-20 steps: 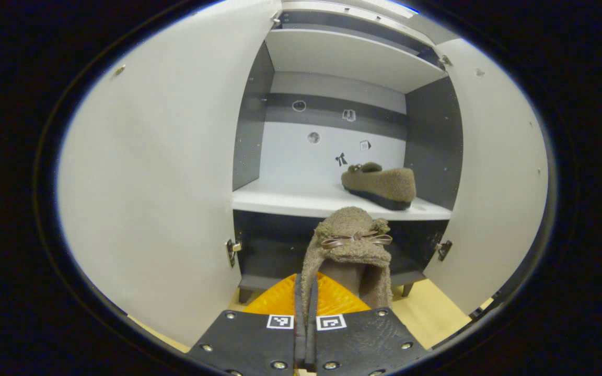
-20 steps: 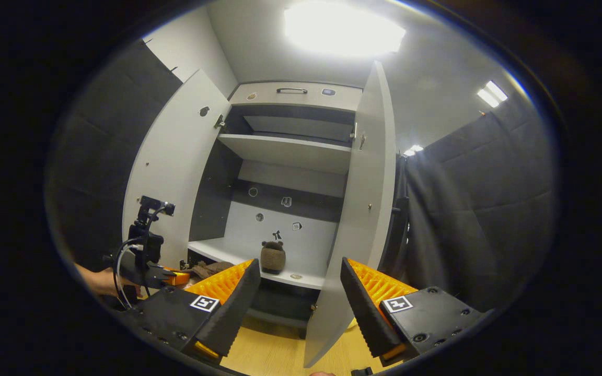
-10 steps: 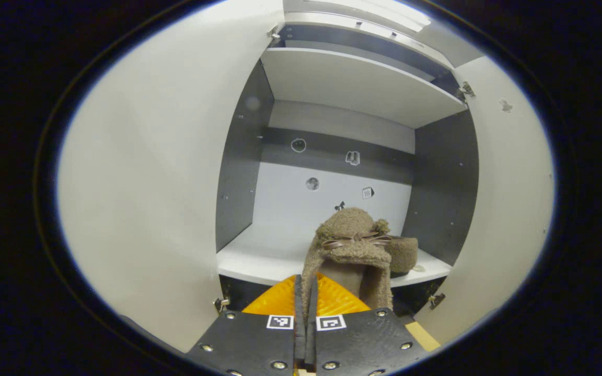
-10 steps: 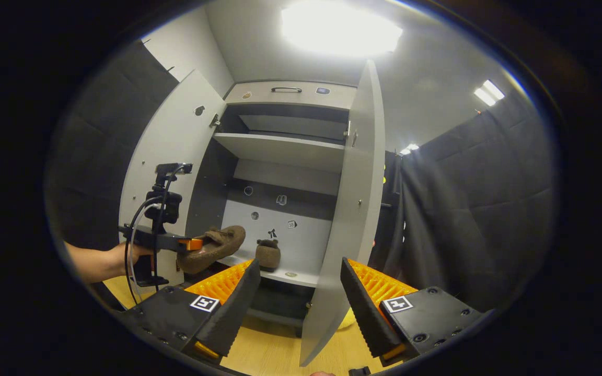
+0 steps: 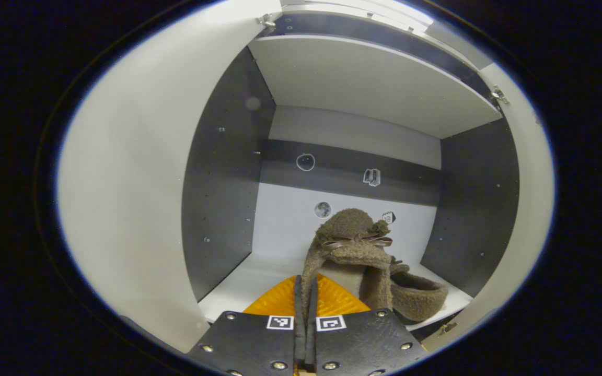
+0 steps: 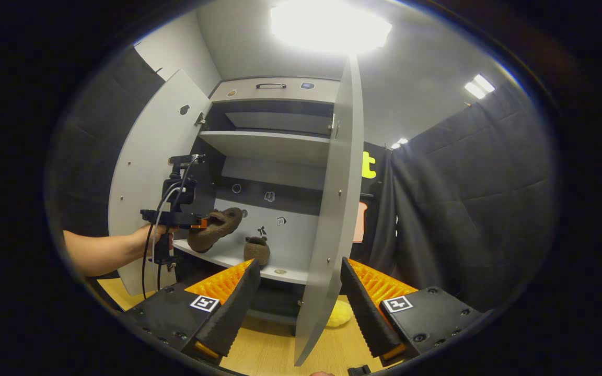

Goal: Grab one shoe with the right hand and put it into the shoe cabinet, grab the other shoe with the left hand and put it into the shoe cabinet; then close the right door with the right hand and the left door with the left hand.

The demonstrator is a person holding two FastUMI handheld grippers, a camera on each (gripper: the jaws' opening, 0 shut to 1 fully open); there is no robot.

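Left gripper [image 5: 305, 292] clamped on the heel rim of a fuzzy brown shoe [image 5: 350, 250], both fingers pressed together on the fabric, toe with its ribbon bow pointing away into the shoe cabinet [image 5: 222, 172]. In the right gripper view, same left gripper [image 6: 199, 223] in a hand [image 6: 157, 234] with bare forearm reaching in from the cabinet's left side, held shoe [image 6: 215, 230] hanging in the air just above the front left part of the cabinet's middle shelf [image 6: 280, 271], toe raised, not touching the board.

Second shoe [image 5: 418, 297] lying on that same shelf [image 5: 249, 277], right of the held one, close to the cabinet's right inner wall; in the right gripper view same second shoe [image 6: 257, 249] sitting near the shelf's middle, apart from the held shoe.

Left door [image 6: 147, 172] swung wide open, beside the hand. Right door [image 6: 332, 209] also open, seen nearly edge-on, standing out from the cabinet's right side. Upper shelf [image 5: 374, 78] bare above. Small stickers [image 5: 305, 162] on the cabinet's back panel.

Right gripper [image 6: 297, 292] well back from the cabinet, low in front of it, fingers spread wide apart with nothing between them, right door's lower edge showing in the gap. Yellow fluffy object [image 6: 338, 316] on the wooden floor [image 6: 269, 350] below the cabinet, beside the right door's bottom. Ceiling lamp [image 6: 330, 26] bright above the cabinet.
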